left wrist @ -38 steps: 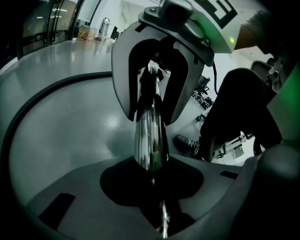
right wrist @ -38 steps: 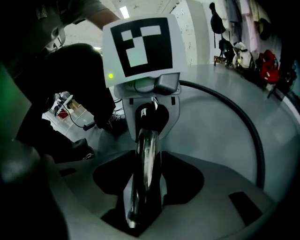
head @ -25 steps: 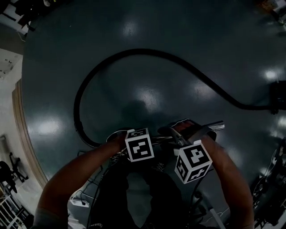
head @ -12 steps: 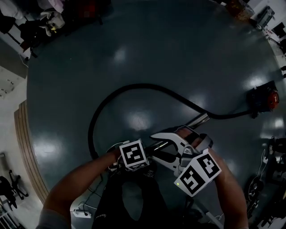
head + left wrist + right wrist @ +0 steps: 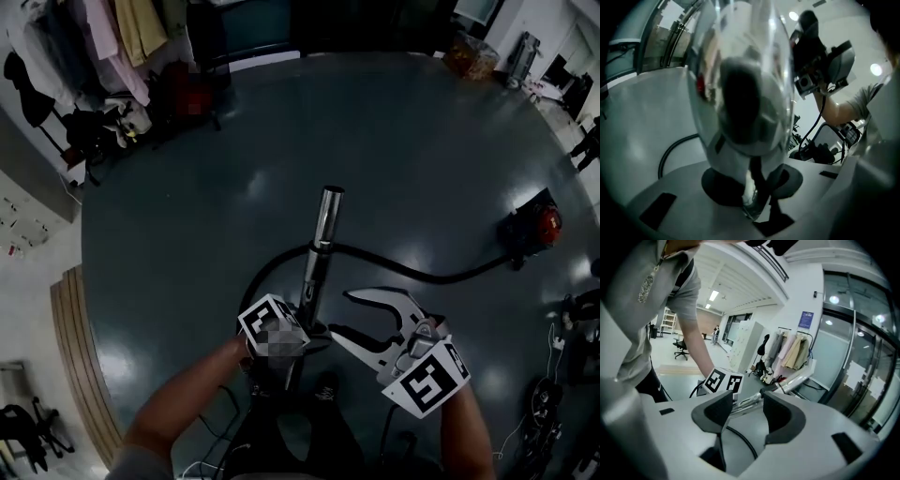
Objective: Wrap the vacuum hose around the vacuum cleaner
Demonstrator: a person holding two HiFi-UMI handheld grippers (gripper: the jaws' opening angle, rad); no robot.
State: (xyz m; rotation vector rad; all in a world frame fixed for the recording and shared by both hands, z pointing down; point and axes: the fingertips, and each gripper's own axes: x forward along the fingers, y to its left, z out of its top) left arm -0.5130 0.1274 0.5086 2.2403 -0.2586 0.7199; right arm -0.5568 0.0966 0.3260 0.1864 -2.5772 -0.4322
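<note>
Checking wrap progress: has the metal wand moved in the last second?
Yes. The metal wand swung left, its tip away from the vacuum cleaner.

Head view: high up, steep look down at the floor (image 5: 169, 234), left tongs (image 5: 305, 323) and right tongs (image 5: 342, 312) low in frame. Left gripper view: lens almost against the metal tube (image 5: 740, 84), which fills mid-frame. Right gripper view: roughly level, across the room toward hanging coats (image 5: 792, 350). All three share tube and hose (image 5: 422, 272). Head and right views share the coats and the left marker cube (image 5: 723, 380).
</note>
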